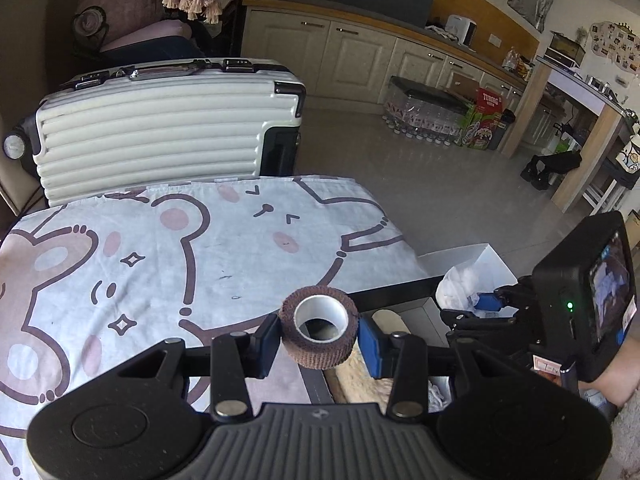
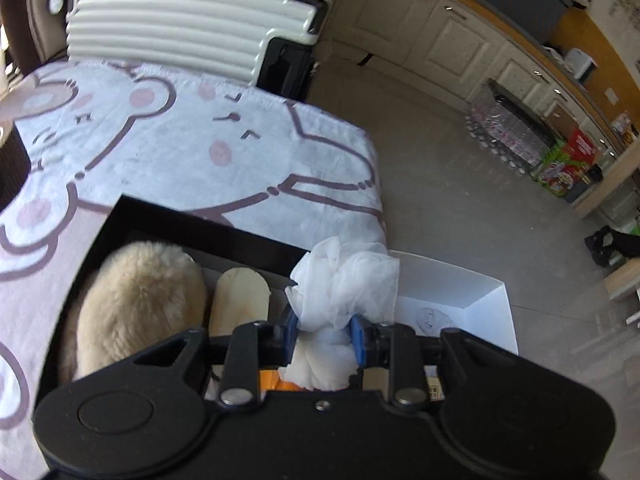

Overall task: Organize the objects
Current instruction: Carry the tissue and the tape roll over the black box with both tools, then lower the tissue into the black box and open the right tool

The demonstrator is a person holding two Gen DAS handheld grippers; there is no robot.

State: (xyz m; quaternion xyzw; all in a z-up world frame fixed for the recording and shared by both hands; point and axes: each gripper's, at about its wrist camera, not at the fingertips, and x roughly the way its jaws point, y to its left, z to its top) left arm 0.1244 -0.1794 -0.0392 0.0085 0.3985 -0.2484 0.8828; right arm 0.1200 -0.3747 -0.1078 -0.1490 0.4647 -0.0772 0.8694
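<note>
Grippers both loaded above the black box, each with something that could slip.

Left gripper (image 1: 319, 338) is closed on a brown tape roll (image 1: 319, 327), pads pressing its soft outer wrap with the white core facing up; the hold is on the curved sides, so the roll could pivot or squirt out and drop onto the surface (image 1: 160, 264) or roll off toward the floor. Right gripper (image 2: 324, 340) pinches a wad of white gauze (image 2: 344, 280) over the edge between the black box (image 2: 132, 210) and the white box (image 2: 484, 304); loose folds hang out and could snag a rim or land in the wrong box. A fluffy slipper (image 2: 140, 300) already fills much of the black box, leaving little room.
</note>
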